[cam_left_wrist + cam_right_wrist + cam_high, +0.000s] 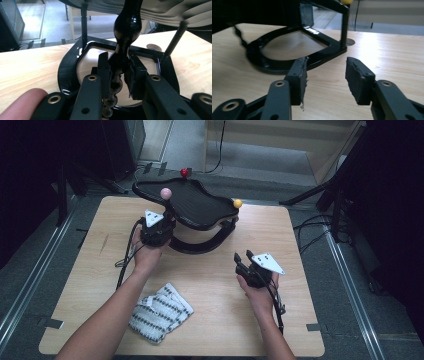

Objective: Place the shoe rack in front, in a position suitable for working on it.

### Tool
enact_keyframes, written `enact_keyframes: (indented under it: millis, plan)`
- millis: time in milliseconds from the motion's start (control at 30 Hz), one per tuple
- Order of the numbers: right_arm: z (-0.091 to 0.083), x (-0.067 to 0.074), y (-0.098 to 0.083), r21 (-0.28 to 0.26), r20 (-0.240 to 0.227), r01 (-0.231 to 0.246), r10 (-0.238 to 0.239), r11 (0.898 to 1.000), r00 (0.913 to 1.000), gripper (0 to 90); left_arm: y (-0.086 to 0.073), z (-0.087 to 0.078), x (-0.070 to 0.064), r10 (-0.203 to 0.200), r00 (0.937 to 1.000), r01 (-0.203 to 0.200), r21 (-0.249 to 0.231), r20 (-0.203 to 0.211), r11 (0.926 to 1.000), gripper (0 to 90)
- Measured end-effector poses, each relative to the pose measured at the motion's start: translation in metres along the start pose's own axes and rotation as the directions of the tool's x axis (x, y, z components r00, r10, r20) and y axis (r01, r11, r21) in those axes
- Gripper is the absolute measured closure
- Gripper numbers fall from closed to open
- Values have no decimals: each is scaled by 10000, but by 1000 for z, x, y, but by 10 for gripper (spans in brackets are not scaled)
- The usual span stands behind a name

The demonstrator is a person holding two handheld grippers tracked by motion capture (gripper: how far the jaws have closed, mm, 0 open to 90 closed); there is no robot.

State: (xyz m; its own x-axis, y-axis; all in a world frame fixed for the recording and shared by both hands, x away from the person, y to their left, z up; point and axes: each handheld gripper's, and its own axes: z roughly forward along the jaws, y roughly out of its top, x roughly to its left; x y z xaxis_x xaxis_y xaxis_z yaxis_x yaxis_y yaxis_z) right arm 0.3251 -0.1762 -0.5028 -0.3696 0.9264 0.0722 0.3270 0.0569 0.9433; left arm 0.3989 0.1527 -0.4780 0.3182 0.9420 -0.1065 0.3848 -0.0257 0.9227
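- The left gripper (159, 227) is clamped on the turned black post (125, 50) under the pink ball (166, 193), probably to steady or lift the black stand (200, 245) at the table's (300, 235) far edge.
- The post sits squarely between both pads.
- The right gripper (325, 80) waits with jaws apart and nothing between them; the stand's base ring (287, 62) lies just ahead of it.
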Motion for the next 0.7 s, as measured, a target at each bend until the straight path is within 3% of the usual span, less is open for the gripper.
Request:
enact_keyframes:
  millis: [67, 100, 200, 233, 267, 500, 700]
  plan:
    - [5, -3, 2, 199, -51, -20, 21, 9998, 10000, 536, -1, -3, 1, 36, 10000, -36, 31, 30, 10000, 755]
    - [14, -7, 2, 132, -64, 43, -42, 9999, 10000, 600, -4, -10, 1, 35, 10000, -36, 40, 87, 10000, 755]
    - [22, -12, 0, -172, -132, -74, 72, 9998, 9999, 643, -7, -17, 3, 69, 9999, -69, 6, 140, 10000, 756]
    - [25, -15, 0, -199, -60, -91, 90, 9998, 9999, 643, -9, -20, 3, 52, 9998, -51, -36, 191, 10000, 755]
    - [34, -19, 1, 347, -131, 0, 5, 9994, 9999, 613, -11, -23, 4, 59, 9997, -57, -98, 216, 9999, 755]
    - [64, -22, 11, 787, -225, 4, 14, 9969, 9997, 555, -22, -46, 12, 189, 9979, -177, -195, 620, 9997, 755]
    - [93, -21, 16, 1187, -436, 76, -24, 9929, 9990, 554, -26, -53, 17, 227, 9965, -206, -273, 800, 9994, 755]
